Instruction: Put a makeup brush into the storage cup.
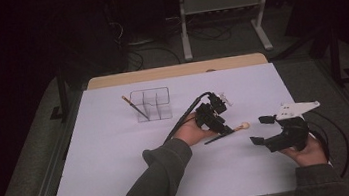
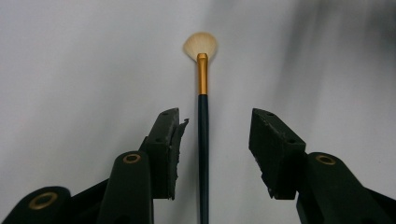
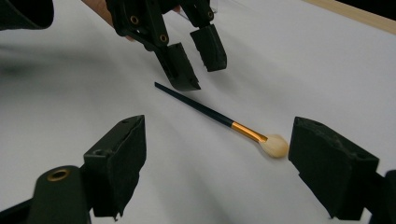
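Jaws of the left gripper (image 1: 227, 131) stand apart, one on each side of the makeup brush (image 1: 227, 133), just above its dark handle and not closed on it. Seen in the left gripper view, the brush (image 2: 203, 135) runs straight up between them, its gold ferrule and pale fan of bristles pointing away. It lies flat on the white desk (image 1: 119, 160), near the middle. Close to its bristle end, the right gripper (image 1: 262, 130) also has its jaws wide apart, holding nothing; in its own view the bristles (image 3: 274, 145) sit just beside one jaw. Farther back on the desk stands a clear divided organiser (image 1: 160, 98) with a second brush (image 1: 135, 107) leaning in it.
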Demonstrator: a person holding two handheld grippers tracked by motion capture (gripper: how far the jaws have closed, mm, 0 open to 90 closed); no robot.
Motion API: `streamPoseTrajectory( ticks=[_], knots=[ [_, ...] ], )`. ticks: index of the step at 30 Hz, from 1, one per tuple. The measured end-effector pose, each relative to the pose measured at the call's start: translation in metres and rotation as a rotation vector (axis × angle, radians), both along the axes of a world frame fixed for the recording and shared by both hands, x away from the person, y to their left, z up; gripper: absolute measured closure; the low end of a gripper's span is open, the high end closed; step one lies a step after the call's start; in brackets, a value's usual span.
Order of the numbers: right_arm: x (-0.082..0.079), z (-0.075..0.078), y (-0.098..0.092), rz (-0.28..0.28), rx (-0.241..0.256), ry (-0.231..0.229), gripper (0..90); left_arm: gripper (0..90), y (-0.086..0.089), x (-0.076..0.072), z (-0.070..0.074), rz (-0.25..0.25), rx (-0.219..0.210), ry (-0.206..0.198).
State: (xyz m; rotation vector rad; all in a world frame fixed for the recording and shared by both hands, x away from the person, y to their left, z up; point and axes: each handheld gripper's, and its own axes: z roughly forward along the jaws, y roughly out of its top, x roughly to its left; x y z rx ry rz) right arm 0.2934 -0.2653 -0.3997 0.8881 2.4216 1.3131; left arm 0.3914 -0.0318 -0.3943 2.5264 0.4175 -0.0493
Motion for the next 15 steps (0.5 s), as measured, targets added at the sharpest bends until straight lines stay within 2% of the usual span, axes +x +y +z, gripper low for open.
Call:
streamPoseTrajectory(
  ticks=[15],
  knots=[
    [0.001, -0.001, 0.001, 0.008, -0.005, -0.003, 18.4, 62.8, -0.012, 0.002, -0.012, -0.001, 0.049, 0.012]
  ],
)
